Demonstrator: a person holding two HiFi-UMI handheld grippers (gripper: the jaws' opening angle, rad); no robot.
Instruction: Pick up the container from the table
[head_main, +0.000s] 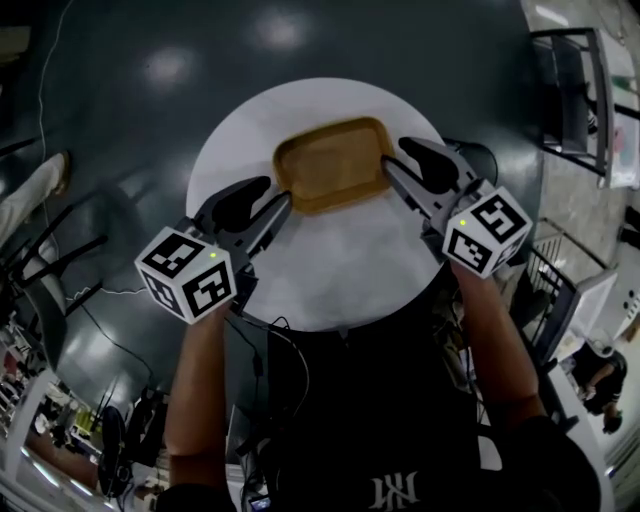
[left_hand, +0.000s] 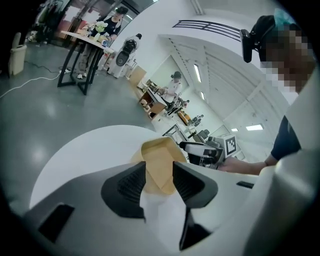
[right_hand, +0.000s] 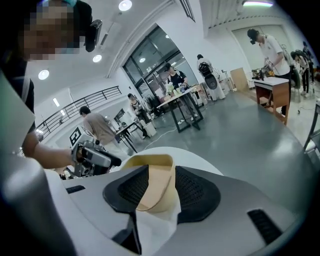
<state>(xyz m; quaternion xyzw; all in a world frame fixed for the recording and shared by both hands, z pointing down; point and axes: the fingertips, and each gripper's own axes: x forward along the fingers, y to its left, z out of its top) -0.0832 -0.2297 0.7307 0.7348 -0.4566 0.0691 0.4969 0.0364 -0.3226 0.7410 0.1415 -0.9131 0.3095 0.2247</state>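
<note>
I could read no words or numbers anywhere. A white emblem (head_main: 388, 490) sat on my dark top (head_main: 340, 400) at the bottom centre of the head view, its letters unclear. My left marker cube (head_main: 188, 273) and right marker cube (head_main: 487, 232) carried only black-and-white square patterns.

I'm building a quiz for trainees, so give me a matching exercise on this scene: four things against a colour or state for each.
Things:
1. container
2. table
3. floor
4. left gripper

Descriptions:
A. white
B. jaws open, at the container's end
C. yellow-brown
D. dark grey, glossy

Pairs: 1-C, 2-A, 3-D, 4-B
</note>
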